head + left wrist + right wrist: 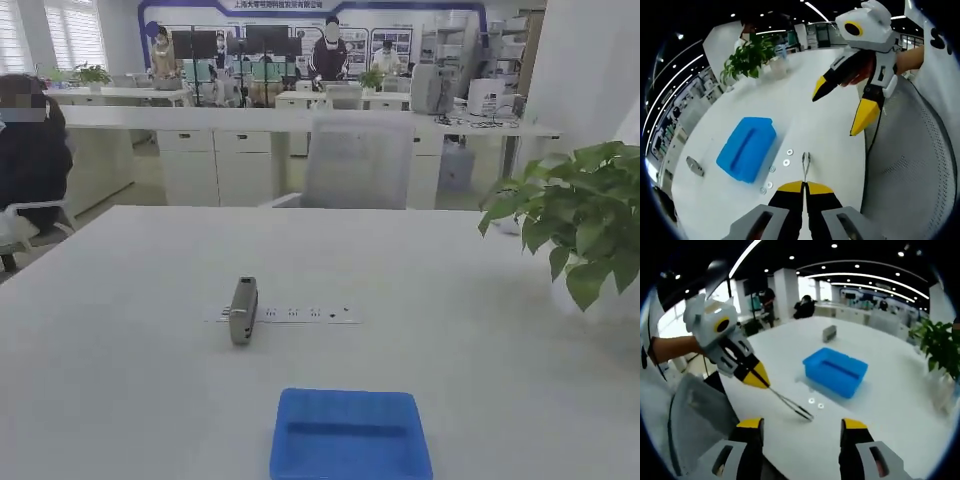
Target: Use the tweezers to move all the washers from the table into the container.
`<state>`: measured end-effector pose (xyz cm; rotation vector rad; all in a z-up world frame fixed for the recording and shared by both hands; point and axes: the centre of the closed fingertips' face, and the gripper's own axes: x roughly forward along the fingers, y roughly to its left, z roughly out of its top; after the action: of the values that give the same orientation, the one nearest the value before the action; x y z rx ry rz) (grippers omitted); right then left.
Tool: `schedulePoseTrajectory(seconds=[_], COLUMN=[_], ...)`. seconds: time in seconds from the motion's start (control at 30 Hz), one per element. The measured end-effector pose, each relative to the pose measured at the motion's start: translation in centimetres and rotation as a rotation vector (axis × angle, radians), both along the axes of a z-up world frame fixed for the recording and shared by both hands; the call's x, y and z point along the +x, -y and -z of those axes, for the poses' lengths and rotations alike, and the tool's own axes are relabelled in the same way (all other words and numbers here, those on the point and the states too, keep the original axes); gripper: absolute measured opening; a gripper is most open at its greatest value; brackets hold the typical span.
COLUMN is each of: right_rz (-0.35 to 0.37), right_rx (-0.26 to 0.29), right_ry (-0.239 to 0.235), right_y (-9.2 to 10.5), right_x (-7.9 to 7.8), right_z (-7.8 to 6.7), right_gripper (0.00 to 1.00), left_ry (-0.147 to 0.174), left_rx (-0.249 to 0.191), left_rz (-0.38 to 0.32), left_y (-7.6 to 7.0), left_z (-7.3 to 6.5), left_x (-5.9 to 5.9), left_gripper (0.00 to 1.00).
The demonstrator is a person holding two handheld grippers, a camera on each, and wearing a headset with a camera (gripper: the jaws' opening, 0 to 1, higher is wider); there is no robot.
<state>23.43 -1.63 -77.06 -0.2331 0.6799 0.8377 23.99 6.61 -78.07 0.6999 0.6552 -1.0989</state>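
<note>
The left gripper (802, 188), angled down at the table, has its jaws closed tight on the rear of the tweezers (805, 164), apparently to bring the fine tips to the washers (786, 162) scattered just beside the blue container (747, 147). The right gripper (836, 114) hangs raised, farther from the container, jaws wide apart and empty.

Table (110, 340) mostly bare, lots of room L & R of bin (350, 435). Plant (585, 220) blocks far R edge; grey block (242, 310) sits mid-table behind bin. Washers (786, 162) close to bin wall, tight for my tweezers (805, 167).
</note>
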Motion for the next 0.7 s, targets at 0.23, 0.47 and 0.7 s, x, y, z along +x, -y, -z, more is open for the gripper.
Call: schedulePoseTrajectory(seconds=[0.23, 0.47, 0.7], right_rz=[-0.2, -0.346, -0.472], right_rx=[-0.046, -0.042, -0.093], right_ry=[0.002, 0.007, 0.03], right_y=[-3.6, -7.1, -9.0], right_x=[-0.9, -0.8, -0.7], right_z=[1.0, 1.5, 2.3], right_gripper=[0.34, 0.21, 0.09], left_ry=[0.029, 0.04, 0.047], left_rx=[-0.005, 0.003, 0.035], left_rz=[0.032, 0.067, 0.111], left_y=[0.5, 0.9, 1.0], left_z=[-2.0, -3.2, -3.4], left_x=[-1.0, -1.4, -1.6], left_gripper=[0.0, 0.0, 0.0])
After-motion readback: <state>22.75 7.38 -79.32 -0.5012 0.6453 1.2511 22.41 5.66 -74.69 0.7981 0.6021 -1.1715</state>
